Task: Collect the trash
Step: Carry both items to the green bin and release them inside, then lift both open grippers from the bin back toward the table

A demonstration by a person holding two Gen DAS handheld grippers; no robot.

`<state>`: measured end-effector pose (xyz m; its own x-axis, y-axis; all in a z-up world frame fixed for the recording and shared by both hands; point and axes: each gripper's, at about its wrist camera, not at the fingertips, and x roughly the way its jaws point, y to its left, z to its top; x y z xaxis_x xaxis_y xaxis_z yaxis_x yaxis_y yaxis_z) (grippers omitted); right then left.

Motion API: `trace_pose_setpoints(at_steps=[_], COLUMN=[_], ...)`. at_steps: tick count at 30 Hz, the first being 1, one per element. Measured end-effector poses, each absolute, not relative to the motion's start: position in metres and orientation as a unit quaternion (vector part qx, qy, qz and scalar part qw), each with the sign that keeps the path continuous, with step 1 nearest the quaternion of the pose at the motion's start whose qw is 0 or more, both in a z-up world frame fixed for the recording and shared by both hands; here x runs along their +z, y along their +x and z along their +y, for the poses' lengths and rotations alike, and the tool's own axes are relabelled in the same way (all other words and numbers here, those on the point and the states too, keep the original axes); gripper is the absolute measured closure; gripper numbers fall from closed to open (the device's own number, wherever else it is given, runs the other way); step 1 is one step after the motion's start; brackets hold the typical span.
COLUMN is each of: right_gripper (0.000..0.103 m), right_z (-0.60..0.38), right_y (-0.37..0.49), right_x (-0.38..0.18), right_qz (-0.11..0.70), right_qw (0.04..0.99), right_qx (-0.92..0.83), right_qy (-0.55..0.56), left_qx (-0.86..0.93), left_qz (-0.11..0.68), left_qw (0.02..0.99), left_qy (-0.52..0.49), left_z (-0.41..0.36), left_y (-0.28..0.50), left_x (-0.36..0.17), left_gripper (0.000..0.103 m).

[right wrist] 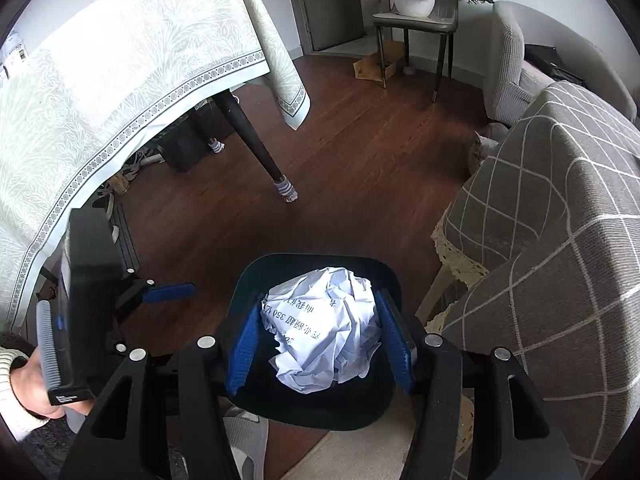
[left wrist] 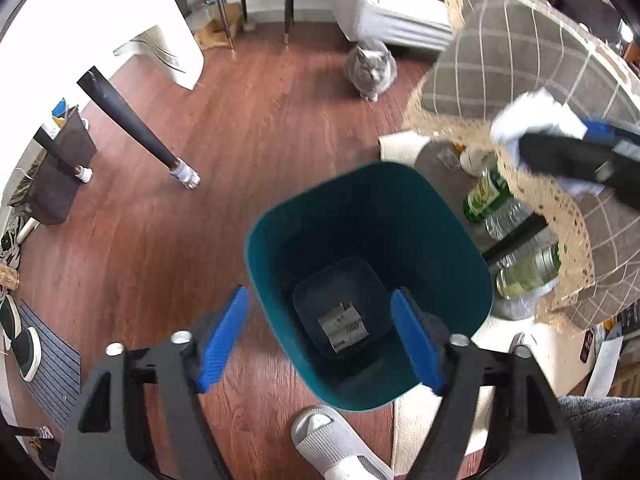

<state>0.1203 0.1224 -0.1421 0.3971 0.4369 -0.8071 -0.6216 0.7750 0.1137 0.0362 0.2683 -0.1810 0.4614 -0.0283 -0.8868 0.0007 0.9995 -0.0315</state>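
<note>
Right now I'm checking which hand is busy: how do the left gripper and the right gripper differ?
The right gripper is shut on a crumpled paper ball; the left gripper holds nothing. The right gripper has the paper above the teal bin, while the left gripper straddles the bin's near rim, one finger inside, one outside. Both have blue pads and point down at the bin.

Daylight is flooding both fisheye views. In the left wrist view it is overexposing the white tablecloth (left wrist: pixel 120 20) at upper left to a blank glare, while the wooden floor (left wrist: pixel 240 128) is carrying a soft sheen. The teal bin (left wrist: pixel 368 280) is falling into deep shadow inside. Motion blur is smearing the crumpled paper (left wrist: pixel 532 116) at right. In the right wrist view the crumpled paper is showing sharp print. Straight lines are bowing toward the dark, vignetted corners.
</note>
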Motion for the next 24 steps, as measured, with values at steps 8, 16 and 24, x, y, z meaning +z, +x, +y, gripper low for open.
trace_pose_setpoints(at_steps=[8, 16, 24], right_gripper=[0.046, 0.045, 0.029], right_z=[0.139, 0.156, 0.160], right_y=[0.133, 0.131, 0.127], right_x=[-0.183, -0.222, -0.241], right_qz=[0.496, 0.532, 0.544], right_qw=[0.807, 0.783, 0.774], right_qx=[0.299, 0.285, 0.272], right_qy=[-0.114, -0.150, -0.175], left_qx=[-0.015, -0.042, -0.061], left_qz=[0.482, 0.439, 0.421], left_qw=[0.874, 0.893, 0.903], left_qy=[-0.057, -0.089, -0.059], left_z=[0.292, 0.286, 0.272], left_y=[0.033, 0.033, 0.029], left_x=[-0.151, -0.099, -0.066], left_gripper=[0.046, 0.064, 0.066])
